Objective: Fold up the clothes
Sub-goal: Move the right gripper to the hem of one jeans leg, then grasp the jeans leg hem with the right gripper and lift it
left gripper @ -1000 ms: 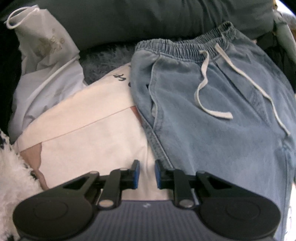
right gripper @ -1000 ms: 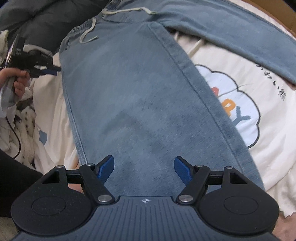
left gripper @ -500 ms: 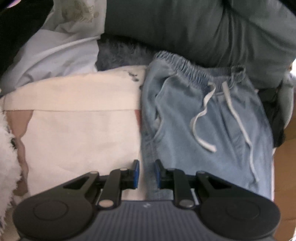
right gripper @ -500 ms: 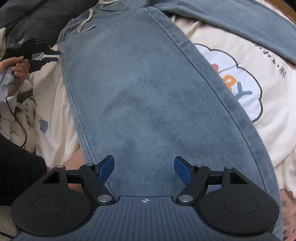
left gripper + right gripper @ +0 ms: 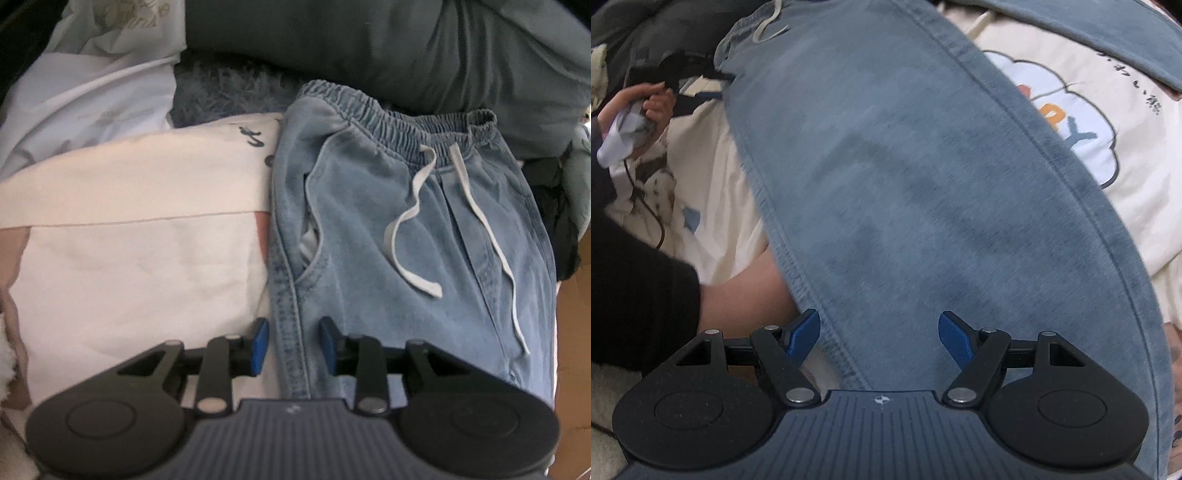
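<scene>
Light blue jeans (image 5: 406, 240) with an elastic waistband and a white drawstring (image 5: 406, 221) lie flat on cream bedding. My left gripper (image 5: 293, 345) is partly open, its blue pads on either side of the jeans' left side seam just below the pocket. In the right wrist view one long leg of the jeans (image 5: 905, 184) runs away from me. My right gripper (image 5: 879, 332) stands wide open over that leg's left edge, with nothing pinched. A hand (image 5: 646, 103) holds the left gripper (image 5: 683, 70) at the waistband end.
Cream bedding (image 5: 129, 221) with a cloud print (image 5: 1071, 122) lies under the jeans. A dark grey duvet (image 5: 369, 48), a white bag (image 5: 92, 74) and a fuzzy blue-grey cloth (image 5: 221, 88) sit beyond the waistband. A person's bare limb (image 5: 746, 288) and black sleeve (image 5: 635, 295) are at left.
My left gripper has slid right onto the jeans' side seam and its fingers have spread wider. The right gripper has moved towards the leg's left edge, still wide open.
</scene>
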The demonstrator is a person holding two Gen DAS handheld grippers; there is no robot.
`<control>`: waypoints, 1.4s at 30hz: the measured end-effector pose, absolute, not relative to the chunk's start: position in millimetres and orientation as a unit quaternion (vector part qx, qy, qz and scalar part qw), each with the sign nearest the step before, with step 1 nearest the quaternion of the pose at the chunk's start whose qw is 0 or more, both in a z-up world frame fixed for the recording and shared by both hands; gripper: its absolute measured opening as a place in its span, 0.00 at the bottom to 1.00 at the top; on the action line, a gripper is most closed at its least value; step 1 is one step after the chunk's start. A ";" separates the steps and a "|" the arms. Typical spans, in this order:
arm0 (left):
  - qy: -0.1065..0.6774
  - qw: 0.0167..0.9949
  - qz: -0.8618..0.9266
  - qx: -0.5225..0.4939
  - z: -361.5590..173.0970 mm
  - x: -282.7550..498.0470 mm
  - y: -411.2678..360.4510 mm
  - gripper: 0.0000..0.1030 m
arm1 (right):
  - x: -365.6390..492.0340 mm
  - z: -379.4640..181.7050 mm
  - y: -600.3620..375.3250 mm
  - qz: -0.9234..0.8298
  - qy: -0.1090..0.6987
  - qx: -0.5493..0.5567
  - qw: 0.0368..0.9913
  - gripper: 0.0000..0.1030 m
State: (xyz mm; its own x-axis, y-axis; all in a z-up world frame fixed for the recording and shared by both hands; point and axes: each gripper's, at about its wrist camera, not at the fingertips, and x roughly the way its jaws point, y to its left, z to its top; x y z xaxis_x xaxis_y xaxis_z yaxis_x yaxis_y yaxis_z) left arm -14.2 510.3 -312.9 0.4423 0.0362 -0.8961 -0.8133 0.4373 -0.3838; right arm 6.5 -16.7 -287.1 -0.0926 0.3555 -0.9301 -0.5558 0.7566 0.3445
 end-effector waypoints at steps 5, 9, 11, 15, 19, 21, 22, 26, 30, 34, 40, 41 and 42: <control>0.438 0.727 0.292 -0.441 -311.1 -17.8 509.8 0.30 | -11.4 -293.1 -11.7 0.345 0.661 -0.098 0.659 0.74; 0.440 0.724 0.288 -0.447 -308.8 -21.0 508.5 0.27 | -25.4 -302.6 -5.1 0.321 0.664 -0.145 0.660 0.74; 0.437 0.718 0.287 -0.460 -307.6 -27.1 508.9 0.24 | -29.3 -305.5 -3.7 0.311 0.665 -0.155 0.661 0.70; 0.430 0.711 0.285 -0.477 -302.8 -39.4 508.9 0.22 | -29.1 -302.7 -8.7 0.290 0.665 -0.148 0.672 0.56; 0.424 0.710 0.279 -0.488 -304.0 -43.1 506.2 0.22 | -20.8 -289.7 -20.2 0.264 0.661 -0.112 0.693 0.47; 0.416 0.709 0.275 -0.498 -305.9 -44.0 504.9 0.22 | -16.2 -288.0 -26.3 0.251 0.665 -0.088 0.698 0.43; 0.413 0.709 0.273 -0.503 -307.1 -44.0 504.4 0.22 | -14.5 -289.3 -28.3 0.247 0.670 -0.076 0.696 0.43; 0.402 0.708 0.275 -0.511 -313.9 -38.8 505.3 0.22 | -15.0 -296.6 -30.9 0.238 0.678 -0.056 0.693 0.43; 0.373 0.706 0.290 -0.528 -318.5 -37.2 511.8 0.22 | -17.9 -300.3 -29.6 0.244 0.680 -0.056 0.689 0.41; 0.350 0.710 0.288 -0.539 -317.9 -40.5 516.1 0.21 | -16.0 -296.6 -33.4 0.250 0.680 -0.040 0.688 0.14; 0.331 0.728 0.272 -0.535 -306.0 -37.8 518.4 0.17 | -10.6 -289.4 -36.4 0.243 0.668 -0.039 0.702 0.12; 0.332 0.728 0.273 -0.534 -306.9 -36.4 519.3 0.19 | -10.1 -291.4 -36.8 0.240 0.670 -0.039 0.702 0.12; 0.332 0.725 0.278 -0.536 -309.6 -34.7 521.3 0.21 | -9.7 -293.1 -37.3 0.238 0.671 -0.039 0.701 0.13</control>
State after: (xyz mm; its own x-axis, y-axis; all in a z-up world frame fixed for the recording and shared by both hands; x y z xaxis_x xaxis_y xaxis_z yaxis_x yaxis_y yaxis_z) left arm -34.7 521.3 -309.6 0.6254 0.0478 -0.7788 -0.7586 0.2709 -0.5925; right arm -9.7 -37.3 -293.1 -0.0146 0.2816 -0.9594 -0.3855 0.8838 0.2653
